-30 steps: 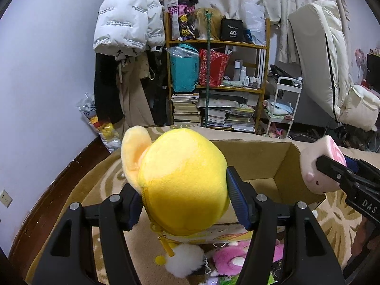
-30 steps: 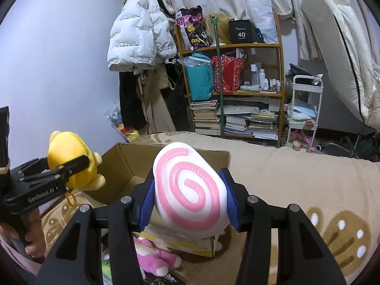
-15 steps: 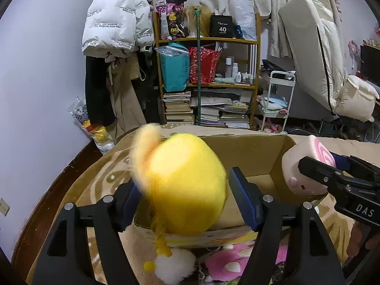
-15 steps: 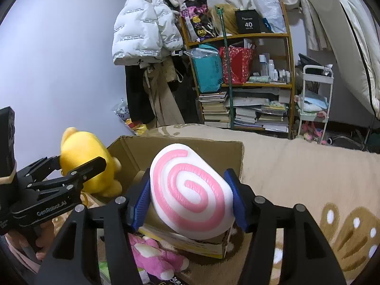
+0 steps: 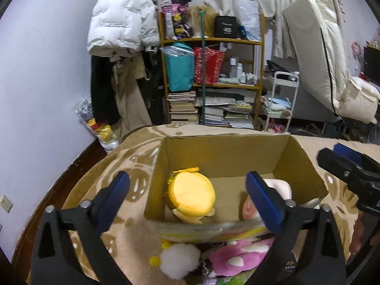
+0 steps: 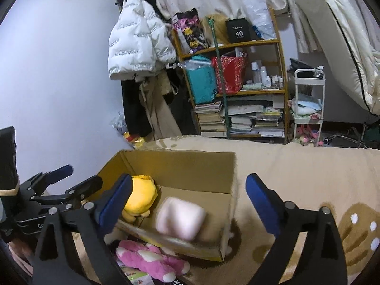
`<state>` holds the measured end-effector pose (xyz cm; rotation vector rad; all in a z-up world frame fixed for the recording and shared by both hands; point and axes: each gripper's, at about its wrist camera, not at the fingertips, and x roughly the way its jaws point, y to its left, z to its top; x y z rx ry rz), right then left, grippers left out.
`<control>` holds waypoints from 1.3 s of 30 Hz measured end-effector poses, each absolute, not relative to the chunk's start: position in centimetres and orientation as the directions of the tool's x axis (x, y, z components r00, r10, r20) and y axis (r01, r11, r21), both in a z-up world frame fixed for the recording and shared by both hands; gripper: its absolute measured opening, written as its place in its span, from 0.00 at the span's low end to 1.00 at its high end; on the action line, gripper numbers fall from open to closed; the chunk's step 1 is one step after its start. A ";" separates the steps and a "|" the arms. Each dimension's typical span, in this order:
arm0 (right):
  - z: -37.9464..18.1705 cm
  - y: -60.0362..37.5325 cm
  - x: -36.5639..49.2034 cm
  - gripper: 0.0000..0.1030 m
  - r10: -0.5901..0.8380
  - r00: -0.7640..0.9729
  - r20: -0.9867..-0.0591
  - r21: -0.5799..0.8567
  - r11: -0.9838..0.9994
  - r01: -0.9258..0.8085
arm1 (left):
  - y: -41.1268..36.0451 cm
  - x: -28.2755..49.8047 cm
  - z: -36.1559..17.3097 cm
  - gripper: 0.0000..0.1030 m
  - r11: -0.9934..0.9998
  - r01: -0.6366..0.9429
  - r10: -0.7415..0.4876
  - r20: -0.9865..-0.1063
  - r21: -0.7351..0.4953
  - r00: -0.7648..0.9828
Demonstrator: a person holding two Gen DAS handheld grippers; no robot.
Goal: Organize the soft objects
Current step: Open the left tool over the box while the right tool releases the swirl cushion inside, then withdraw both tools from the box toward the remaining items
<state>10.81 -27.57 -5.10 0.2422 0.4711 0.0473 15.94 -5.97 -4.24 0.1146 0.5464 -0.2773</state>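
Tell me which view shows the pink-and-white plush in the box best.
The right wrist view: the plush lies whole in the box, though blurred. In the left wrist view the plush is mostly hidden behind a gripper finger.

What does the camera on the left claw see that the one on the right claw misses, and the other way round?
Only the left view shows the white pompom lying in front of the cardboard box, and the right claw from the side. Only the right view shows the left claw from the side and the blanket's spotted brown pattern. Both show the yellow plush and the pale pink plush inside the box, the bright pink plush outside it, and both claws open and empty.
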 end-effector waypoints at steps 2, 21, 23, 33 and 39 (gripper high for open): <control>-4.9 -27.5 10.5 1.00 0.091 0.888 -0.450 0.237 0.971 0.020 | -5.6 15.8 -4.0 0.96 0.960 0.277 -0.221 -0.528 0.029 0.820; -3.3 -26.1 5.0 1.00 0.085 0.849 -0.521 0.275 0.959 0.072 | -3.5 9.8 -2.2 0.96 0.971 0.226 -0.143 -0.576 0.076 0.805; -3.2 -26.1 4.5 1.00 0.088 0.844 -0.529 0.281 0.957 0.076 | -3.4 9.0 -2.1 0.96 0.970 0.230 -0.147 -0.579 0.072 0.802; -3.4 -25.8 2.1 1.00 0.125 0.796 -0.592 0.321 0.943 0.091 | -3.7 5.4 -2.2 0.96 0.957 0.279 -0.173 -0.614 0.079 0.770; -4.5 -25.9 1.9 1.00 0.129 0.771 -0.623 0.338 0.934 0.117 | -4.3 5.4 -3.1 0.96 0.946 0.317 -0.202 -0.650 0.064 0.733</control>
